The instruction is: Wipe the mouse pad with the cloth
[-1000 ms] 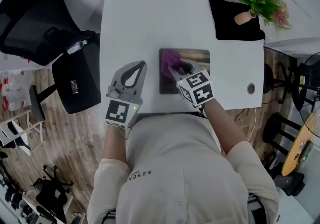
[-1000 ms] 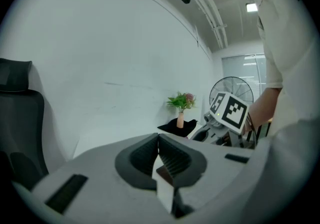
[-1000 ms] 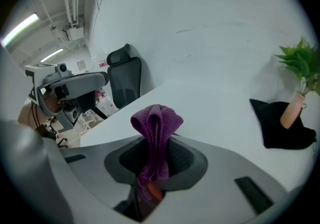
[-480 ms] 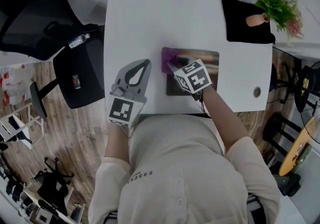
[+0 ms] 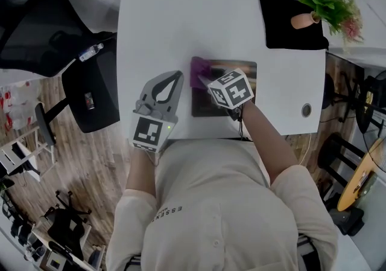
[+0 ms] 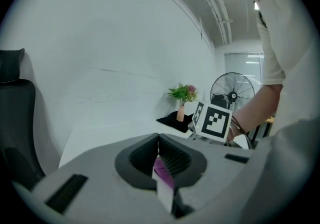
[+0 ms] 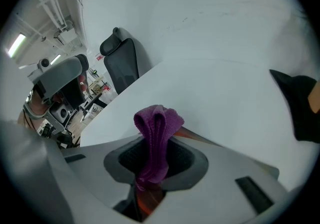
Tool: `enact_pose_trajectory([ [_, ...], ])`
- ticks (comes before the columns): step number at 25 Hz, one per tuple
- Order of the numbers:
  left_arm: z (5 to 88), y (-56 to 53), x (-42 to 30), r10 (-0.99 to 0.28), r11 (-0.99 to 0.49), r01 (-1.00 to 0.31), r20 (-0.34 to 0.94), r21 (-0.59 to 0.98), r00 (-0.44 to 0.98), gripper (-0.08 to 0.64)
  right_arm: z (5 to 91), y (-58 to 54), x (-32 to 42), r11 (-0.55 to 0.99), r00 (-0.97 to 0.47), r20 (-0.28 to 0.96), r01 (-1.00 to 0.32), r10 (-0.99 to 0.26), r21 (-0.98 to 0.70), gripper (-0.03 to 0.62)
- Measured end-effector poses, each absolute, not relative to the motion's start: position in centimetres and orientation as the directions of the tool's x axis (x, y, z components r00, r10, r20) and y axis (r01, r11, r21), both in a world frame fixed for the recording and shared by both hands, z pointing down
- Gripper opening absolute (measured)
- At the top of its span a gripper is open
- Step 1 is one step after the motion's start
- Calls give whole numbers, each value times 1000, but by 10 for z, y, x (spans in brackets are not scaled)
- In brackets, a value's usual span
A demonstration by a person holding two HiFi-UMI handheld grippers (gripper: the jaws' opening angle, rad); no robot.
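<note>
Wiping looks under way, not finished, as far as I can judge. The right hand-held gripper (image 5: 206, 80) has its jaws clamped on the purple cloth (image 5: 199, 72), pinching it low, so the cloth stands up as a folded bunch beyond the jaws in the right gripper view (image 7: 156, 128). In the head view the cloth sits on the far-left corner of the mouse pad (image 5: 247, 82), partly over the pad's edge onto the white bench (image 5: 181, 22). The mouse pad is a dark rectangle with a brownish print, lying flat near the bench's front edge, right of centre. No dirt, streaks or wet marks show on it, so I can't tell how much is already wiped. Going by where the cloth sits, the right side and near part of the pad are probably left to cover. The left hand-held gripper (image 5: 170, 76) hangs over bare bench just left of the pad, jaws together and gripping nothing. A purple sliver shows low in its gap; I can't tell what that is. A potted plant (image 5: 325, 1) on a black mat (image 5: 289, 22) sits at the far right corner, well apart from the pad.
</note>
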State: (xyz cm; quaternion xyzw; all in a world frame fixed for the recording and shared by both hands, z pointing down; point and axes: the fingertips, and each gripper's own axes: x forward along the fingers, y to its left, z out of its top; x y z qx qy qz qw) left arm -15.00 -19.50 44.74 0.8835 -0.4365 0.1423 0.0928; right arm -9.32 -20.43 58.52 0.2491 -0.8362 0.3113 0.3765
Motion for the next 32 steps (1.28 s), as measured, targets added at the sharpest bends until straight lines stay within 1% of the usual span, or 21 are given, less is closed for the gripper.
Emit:
enact_pose_trajectory([
  [11, 447, -198, -103, -733, -622, -783, 346, 11, 586, 2, 586, -210, -41, 664, -589, 788, -664, -182, -344, 101],
  [23, 447, -193, -35, -737, -618, -786, 345, 5, 581, 2, 587, -214, 40, 640, -574, 792, -692, -209, -332, 101],
  [32, 444, -187, -1, -757, -600, -800, 331, -10, 563, 2, 590, -219, 90, 613, -578, 781, -713, -239, -340, 103],
])
